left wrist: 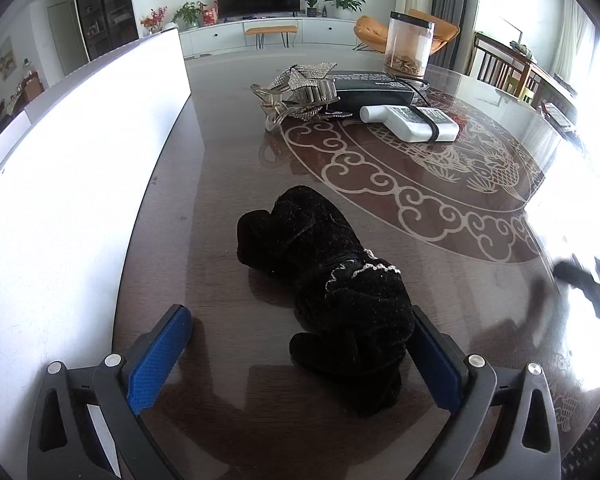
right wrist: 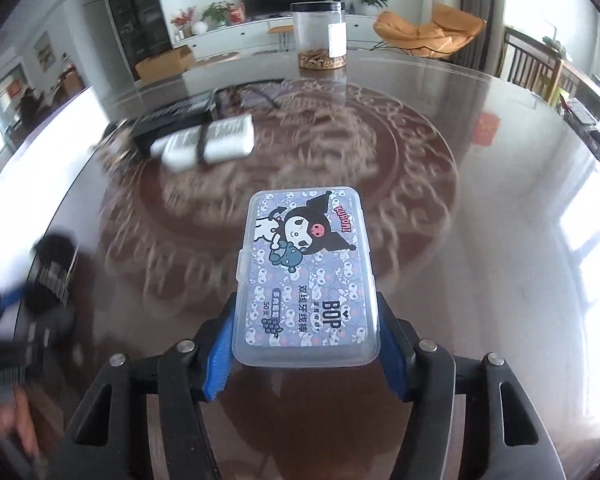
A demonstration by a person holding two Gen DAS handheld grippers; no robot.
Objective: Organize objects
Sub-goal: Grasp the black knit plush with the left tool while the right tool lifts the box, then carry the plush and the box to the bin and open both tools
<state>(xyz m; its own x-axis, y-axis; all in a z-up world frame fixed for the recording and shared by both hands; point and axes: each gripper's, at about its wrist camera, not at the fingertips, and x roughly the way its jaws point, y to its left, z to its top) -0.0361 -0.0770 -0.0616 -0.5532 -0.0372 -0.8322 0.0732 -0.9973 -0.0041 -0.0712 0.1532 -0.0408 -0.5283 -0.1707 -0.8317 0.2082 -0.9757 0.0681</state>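
Now floss box [right wrist: 306, 276] btwn right tool [right wrist: 306, 344] pads.

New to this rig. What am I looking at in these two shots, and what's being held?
No robot arm here: a person holds a two-finger gripper in each hand, each with a fisheye camera looking along its fingers.

Left-wrist view: the left gripper stands open over a dark patterned table, a black cloth between its blue pads but not pinched. Farther back lie a sparkly clip, a black box, a white device and a clear jar.

Right-wrist view: the right gripper is clamped on a clear plastic box with a cartoon label.
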